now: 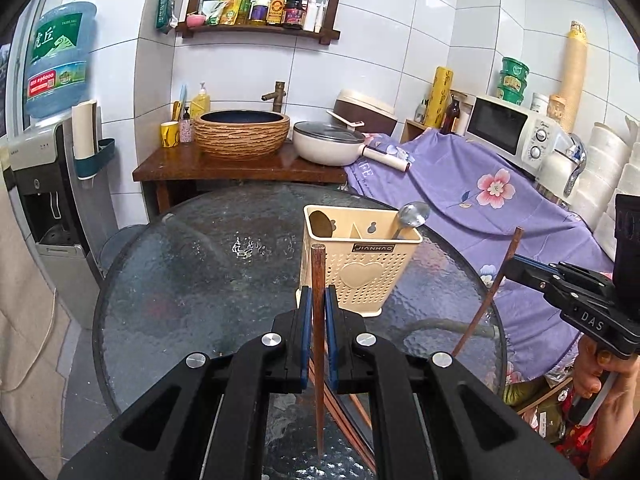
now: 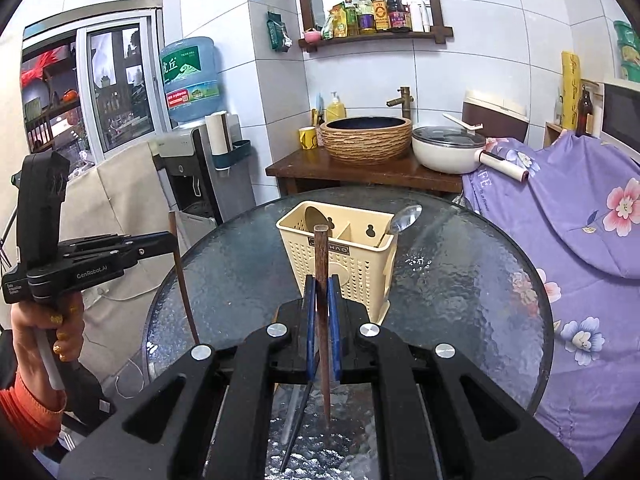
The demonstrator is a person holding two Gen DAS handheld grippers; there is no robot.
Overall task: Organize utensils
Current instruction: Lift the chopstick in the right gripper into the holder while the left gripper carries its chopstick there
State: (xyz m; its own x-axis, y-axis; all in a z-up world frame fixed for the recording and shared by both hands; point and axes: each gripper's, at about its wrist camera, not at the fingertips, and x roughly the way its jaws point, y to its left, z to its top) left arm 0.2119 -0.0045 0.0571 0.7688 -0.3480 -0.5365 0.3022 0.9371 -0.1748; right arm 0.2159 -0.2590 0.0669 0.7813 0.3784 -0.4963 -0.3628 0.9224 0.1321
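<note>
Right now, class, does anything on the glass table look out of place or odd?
Yes: utensils still lie loose on the round glass table instead of standing in the cream perforated holder: brown chopsticks beneath the left tool, a dark chopstick beneath the right.

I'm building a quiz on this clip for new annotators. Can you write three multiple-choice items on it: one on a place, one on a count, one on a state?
1. Where does the beige utensil holder stand?
A. on the glass table
B. in the sink
C. on the microwave

2. How many spoons stand in the holder?
A. none
B. two
C. five

3. What is the left gripper doing?
A. hanging open
B. clamping a chopstick
C. clamping a spoon

Answers: 1 A, its base rests on the glass; 2 B, one bowl shows at each end; 3 B, the blue pads pinch the brown stick.
</note>
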